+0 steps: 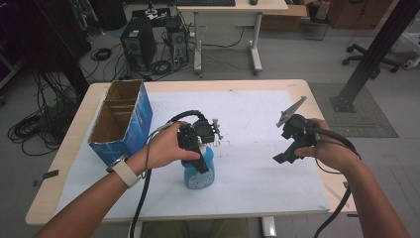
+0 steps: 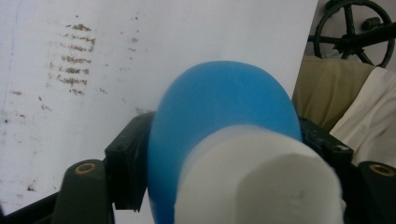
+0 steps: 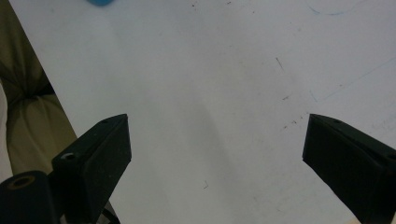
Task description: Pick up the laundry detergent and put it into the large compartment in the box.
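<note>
Blue bottle (image 1: 199,171) with white cap upright on the white sheet (image 1: 257,168) at the tabletop's (image 1: 317,99) near edge, left gripper (image 1: 198,148) clamped on its sides, right gripper (image 1: 292,144) at 3 o'clock, fingers spread wide and empty, open cardboard box (image 1: 121,121) at 10 o'clock

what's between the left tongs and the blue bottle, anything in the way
Nothing visible. The left tongs already sit around the blue bottle, one jaw on each side just below its white cap, nothing between jaw and bottle. The right tongs hang open, apart from it.
</note>
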